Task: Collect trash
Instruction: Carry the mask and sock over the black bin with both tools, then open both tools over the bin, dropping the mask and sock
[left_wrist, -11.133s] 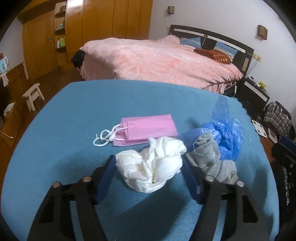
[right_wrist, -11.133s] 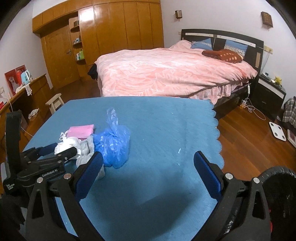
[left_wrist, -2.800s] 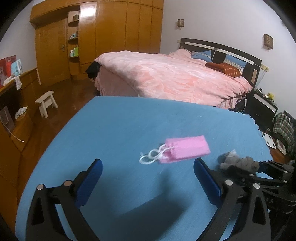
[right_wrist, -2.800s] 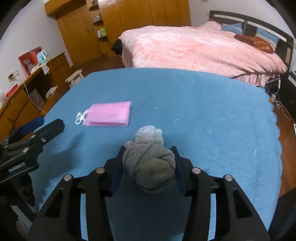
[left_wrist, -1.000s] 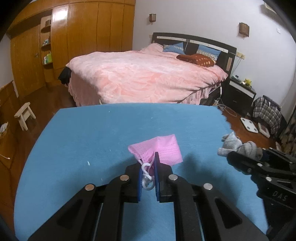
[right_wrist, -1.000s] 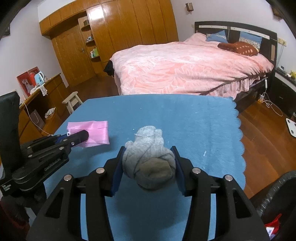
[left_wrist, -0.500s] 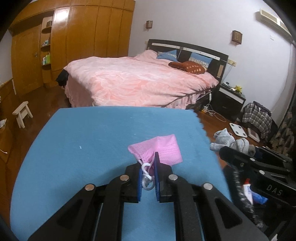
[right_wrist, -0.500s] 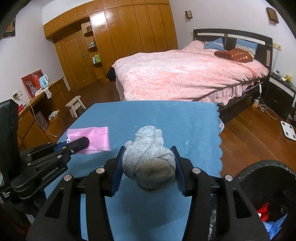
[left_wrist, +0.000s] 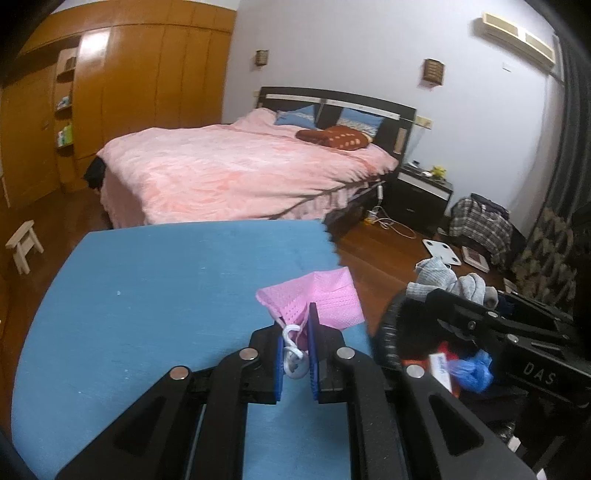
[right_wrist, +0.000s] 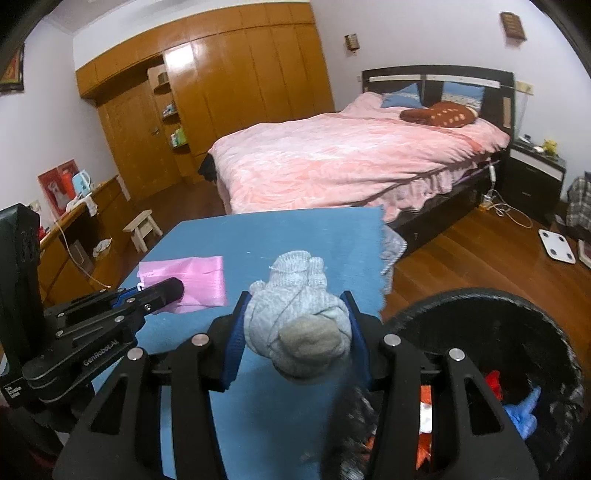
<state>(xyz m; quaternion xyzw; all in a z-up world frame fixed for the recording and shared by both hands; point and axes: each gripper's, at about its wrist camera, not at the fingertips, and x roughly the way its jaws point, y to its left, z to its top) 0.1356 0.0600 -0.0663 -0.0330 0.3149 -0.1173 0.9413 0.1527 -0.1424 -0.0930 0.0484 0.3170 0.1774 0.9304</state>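
Our 2 loads have swung right from the blue table (left_wrist: 147, 295) toward the bin (right_wrist: 517, 306): left gripper (left_wrist: 295, 343) clamped tight on the pink face mask (left_wrist: 325, 299), right gripper (right_wrist: 295, 332) half-open around the grey sock ball (right_wrist: 299, 332); dropping comes next.

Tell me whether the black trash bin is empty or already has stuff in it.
Not empty: the trash bin holds red, white and blue scraps.

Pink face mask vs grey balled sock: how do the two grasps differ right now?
The pink face mask is thin and flat, pinched at its ear-loop end by the left gripper, jaws nearly together. The grey balled sock is bulky, filling the right gripper, jaws well apart. Both are lifted clear of the blue tablecloth.
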